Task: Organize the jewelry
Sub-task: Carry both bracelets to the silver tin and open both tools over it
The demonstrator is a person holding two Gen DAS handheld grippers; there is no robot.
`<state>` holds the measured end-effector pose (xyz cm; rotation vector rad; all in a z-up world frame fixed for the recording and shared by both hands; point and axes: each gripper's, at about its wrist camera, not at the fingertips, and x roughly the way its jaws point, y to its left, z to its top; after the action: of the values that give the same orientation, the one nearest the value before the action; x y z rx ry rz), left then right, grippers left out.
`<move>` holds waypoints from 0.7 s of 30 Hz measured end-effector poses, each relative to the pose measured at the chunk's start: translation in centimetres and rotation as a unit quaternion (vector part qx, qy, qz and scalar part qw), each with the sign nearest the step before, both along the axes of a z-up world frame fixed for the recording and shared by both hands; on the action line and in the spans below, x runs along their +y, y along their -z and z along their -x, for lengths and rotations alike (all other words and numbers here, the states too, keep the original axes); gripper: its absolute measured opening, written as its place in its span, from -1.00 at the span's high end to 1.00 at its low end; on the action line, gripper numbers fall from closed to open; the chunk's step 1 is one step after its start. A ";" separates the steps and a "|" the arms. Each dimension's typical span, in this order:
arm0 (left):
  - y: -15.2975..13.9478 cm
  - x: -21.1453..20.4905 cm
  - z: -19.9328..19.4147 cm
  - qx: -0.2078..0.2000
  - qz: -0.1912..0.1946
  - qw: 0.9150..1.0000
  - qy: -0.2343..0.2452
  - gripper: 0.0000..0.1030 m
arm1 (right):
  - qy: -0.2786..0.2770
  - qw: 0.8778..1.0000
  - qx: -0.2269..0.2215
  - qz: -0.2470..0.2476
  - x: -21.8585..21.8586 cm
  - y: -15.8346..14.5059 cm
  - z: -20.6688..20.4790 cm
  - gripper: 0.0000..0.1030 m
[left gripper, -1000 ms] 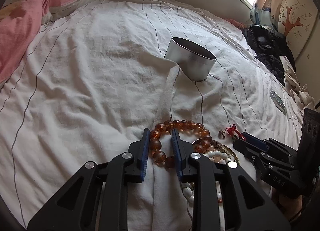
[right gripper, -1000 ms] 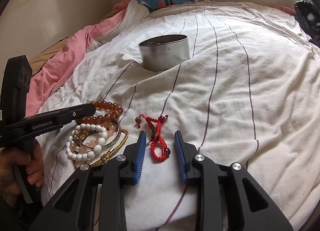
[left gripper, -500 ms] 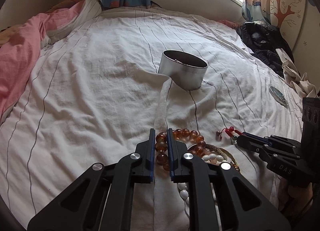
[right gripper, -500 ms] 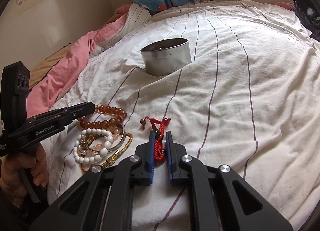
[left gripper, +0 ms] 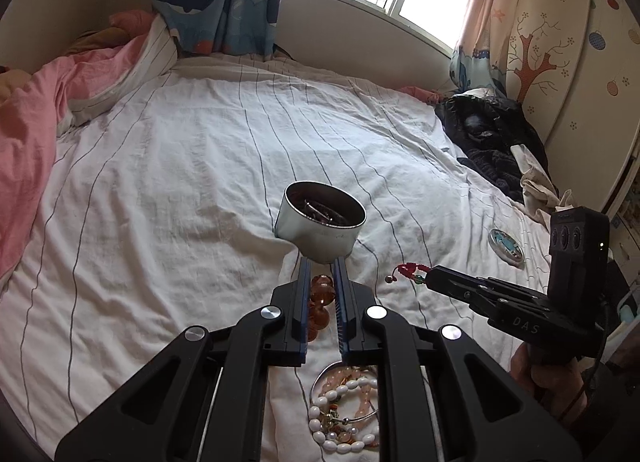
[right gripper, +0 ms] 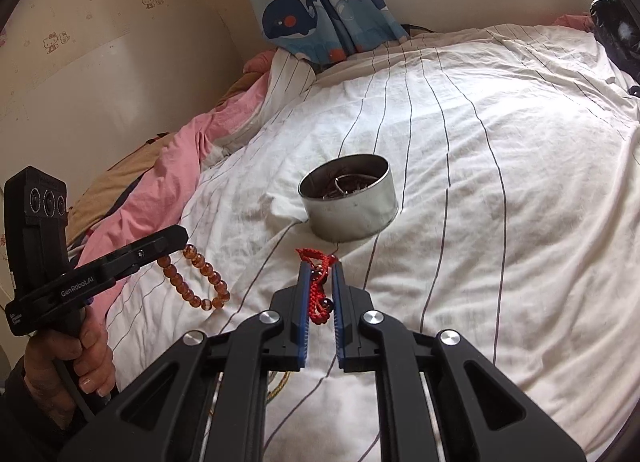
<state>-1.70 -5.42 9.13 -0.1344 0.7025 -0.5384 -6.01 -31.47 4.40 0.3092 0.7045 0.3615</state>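
Hanging above bed, amber bead bracelet is clamped in left claw. Metal tin is seen between, on sheet. Red cord bracelet is pinched in right claw, lifted near tin.

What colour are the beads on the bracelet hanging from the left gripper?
Amber-brown round bead bracelet, clearest in the right wrist view.

Left gripper and right gripper are both clamped, angled downward, each hand-held.
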 end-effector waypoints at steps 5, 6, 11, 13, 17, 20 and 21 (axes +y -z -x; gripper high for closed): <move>-2.7 -1.6 -2.8 -0.021 0.019 0.999 0.020 0.79 | 0.004 1.000 -0.016 0.006 -0.6 -1.2 -2.2 0.79; -3.2 -2.2 -3.5 -0.025 0.024 0.999 0.025 0.79 | 0.005 1.000 -0.019 0.006 -0.8 -1.4 -2.6 0.79; -3.8 -5.3 -7.8 -0.031 0.051 0.997 0.039 0.79 | 0.010 0.999 -0.028 0.020 -1.0 -2.0 -4.9 0.79; -2.5 -6.3 -10.1 -0.013 0.055 0.998 0.033 0.78 | 0.012 0.999 -0.030 0.026 -1.0 -2.1 -6.1 0.79; 1.8 -6.6 -14.2 0.068 0.011 0.998 -0.007 0.48 | 0.008 0.999 -0.030 0.037 -0.4 -1.9 -8.6 0.79; 2.3 -4.9 -13.7 0.064 -0.001 0.997 -0.035 0.09 | 0.000 0.999 -0.029 0.044 0.6 -1.5 -10.3 0.79; 2.1 -4.2 -13.3 0.058 -0.007 0.997 -0.043 -0.03 | -0.003 0.999 -0.028 0.047 1.0 -1.3 -10.9 0.79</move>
<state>11.59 -9.67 7.02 -0.1831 0.8090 -0.4451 4.90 -30.42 5.69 0.2078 0.6663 0.3410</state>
